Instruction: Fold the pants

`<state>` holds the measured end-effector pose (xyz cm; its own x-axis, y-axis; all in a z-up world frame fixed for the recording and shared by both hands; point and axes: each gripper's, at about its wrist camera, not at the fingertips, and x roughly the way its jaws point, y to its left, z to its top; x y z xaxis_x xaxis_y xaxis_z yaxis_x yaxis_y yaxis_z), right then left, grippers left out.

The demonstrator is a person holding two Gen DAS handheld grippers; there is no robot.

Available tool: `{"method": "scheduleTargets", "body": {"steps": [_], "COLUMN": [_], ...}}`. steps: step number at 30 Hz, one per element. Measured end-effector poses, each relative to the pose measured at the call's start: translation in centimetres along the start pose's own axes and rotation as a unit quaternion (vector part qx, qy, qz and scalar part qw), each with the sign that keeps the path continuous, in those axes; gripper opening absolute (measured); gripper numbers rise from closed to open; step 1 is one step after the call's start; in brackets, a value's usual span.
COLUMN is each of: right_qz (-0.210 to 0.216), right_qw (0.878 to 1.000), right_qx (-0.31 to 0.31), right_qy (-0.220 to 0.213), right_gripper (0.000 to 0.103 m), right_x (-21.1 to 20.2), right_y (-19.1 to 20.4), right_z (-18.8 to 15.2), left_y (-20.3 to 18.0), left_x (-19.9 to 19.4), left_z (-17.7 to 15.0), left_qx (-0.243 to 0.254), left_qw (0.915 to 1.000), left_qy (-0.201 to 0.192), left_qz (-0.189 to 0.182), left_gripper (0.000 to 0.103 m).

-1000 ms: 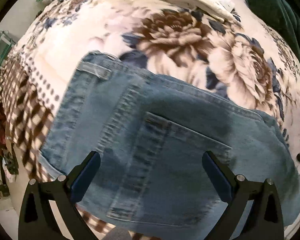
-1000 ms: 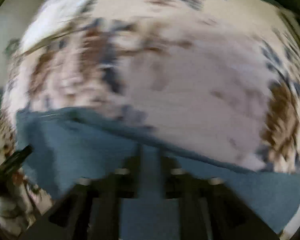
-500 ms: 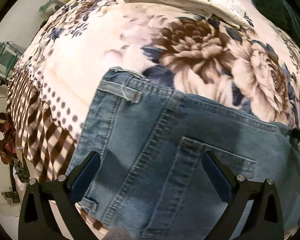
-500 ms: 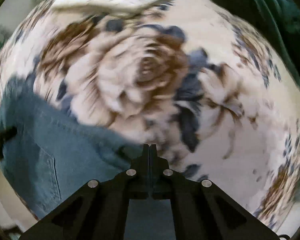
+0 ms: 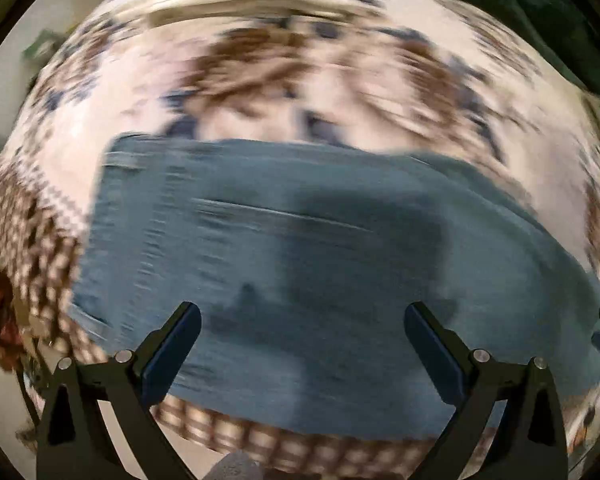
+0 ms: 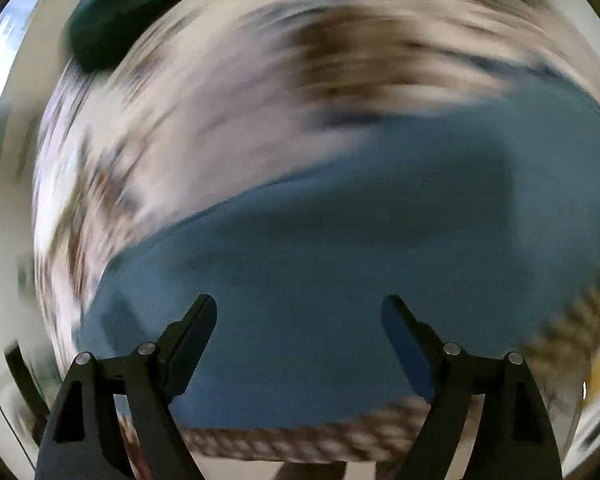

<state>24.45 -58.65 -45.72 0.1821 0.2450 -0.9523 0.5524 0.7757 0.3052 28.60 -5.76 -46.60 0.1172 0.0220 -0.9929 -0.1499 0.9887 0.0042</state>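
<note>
1. The jeans (image 5: 300, 264) lie flat as a blue block on the flowered blanket (image 5: 260, 92), blurred in both views; a pale folded cloth (image 5: 252, 2) lies at 12 o'clock.
2. The left gripper (image 5: 302, 344) hangs over the jeans' near edge, fingers spread wide and holding nothing.
3. The right gripper (image 6: 298, 332) is likewise released above the denim (image 6: 340, 248).

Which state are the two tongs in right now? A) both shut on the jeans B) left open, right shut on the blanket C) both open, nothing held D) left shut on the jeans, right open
C: the left tongs and the right tongs each show their fingers spread wide apart over the folded jeans, with no cloth pinched between them.
</note>
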Motion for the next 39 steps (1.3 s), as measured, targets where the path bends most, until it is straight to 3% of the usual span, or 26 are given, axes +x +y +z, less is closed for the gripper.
{"method": "scheduleTargets", "body": {"steps": [3,6,8,11,12,13,15,16,19,20,23,25,26,30,32,36,39], "right_qz": [-0.003,0.015,0.033,0.06,0.079,0.078,0.07,0.05,-0.005,-0.017,0.034,0.052,0.063,0.158,0.165,0.22,0.221], "right_qw": [0.99,0.965,0.952,0.953,0.956,0.962,0.969,0.97,0.96,0.959,0.961,0.962,0.961,0.947,0.945,0.931,0.936], "right_qx": [0.131,0.246,0.286,0.283,0.268,0.25,0.224,0.213,0.196,0.195,0.233,0.243,0.245,0.261,0.264,0.243,0.223], "right_qy": [-0.059,-0.086,-0.104,-0.096,-0.09,-0.076,-0.082,-0.103,-0.198,-0.206,-0.145,-0.112,-0.11,-0.1,-0.099,-0.163,-0.16], "right_gripper": [0.087,0.087,0.087,0.08,0.072,0.048,0.014,0.011,0.012,0.013,0.023,0.049,0.052,0.055,0.056,0.055,0.058], "right_x": [-4.1,-5.4,-5.1,-3.9,-3.0,-2.6,-2.3,-3.2,-6.7,-7.1,-5.8,-4.7,-4.4,-1.3,0.2,0.8,1.9], "right_y": [-11.5,-21.3,-24.8,-27.1,-26.3,-26.1,-24.6,-24.5,-24.1,-24.6,-26.8,-28.1,-28.5,-29.8,-29.7,-28.4,-26.8], "right_z": [-1.1,-1.9,-1.9,-0.7,-0.3,0.4,0.9,1.2,1.3,1.5,1.7,0.9,0.3,-0.4,0.3,2.0,3.4], "left_y": [-5.2,-10.6,-14.0,-18.5,-19.9,-21.4,-23.6,-24.7,-27.2,-27.9,-29.4,-30.2,-30.6,-31.5,-31.4,-31.0,-31.0], "left_x": [0.4,1.2,1.7,2.1,2.2,2.2,2.1,2.1,2.0,1.9,2.2,2.9,3.5,6.8,7.8,8.9,9.2], "left_z": [-1.2,-2.3,-3.0,-3.6,-3.9,-4.1,-4.5,-4.7,-4.9,-5.0,-5.1,-5.2,-5.3,-5.6,-5.4,-4.9,-4.3], "left_qx": [0.041,0.07,0.081,0.1,0.107,0.114,0.128,0.136,0.154,0.159,0.165,0.165,0.167,0.168,0.158,0.135,0.14], "left_qw": [0.999,0.9967,0.9954,0.9931,0.9924,0.9915,0.9899,0.9891,0.9869,0.9863,0.9856,0.9857,0.9854,0.9845,0.9858,0.9882,0.9874], "left_qy": [0.015,0.029,0.038,0.045,0.048,0.049,0.048,0.048,0.042,0.039,0.033,0.034,0.035,0.05,0.055,0.06,0.06], "left_qz": [-0.014,-0.029,-0.035,-0.039,-0.039,-0.04,-0.038,-0.032,-0.021,-0.017,-0.01,-0.01,-0.006,-0.008,-0.018,-0.042,-0.045], "left_gripper": [0.103,0.103,0.103,0.103,0.103,0.103,0.103,0.103,0.103,0.103,0.103,0.103,0.103,0.103,0.103,0.103,0.103]}}
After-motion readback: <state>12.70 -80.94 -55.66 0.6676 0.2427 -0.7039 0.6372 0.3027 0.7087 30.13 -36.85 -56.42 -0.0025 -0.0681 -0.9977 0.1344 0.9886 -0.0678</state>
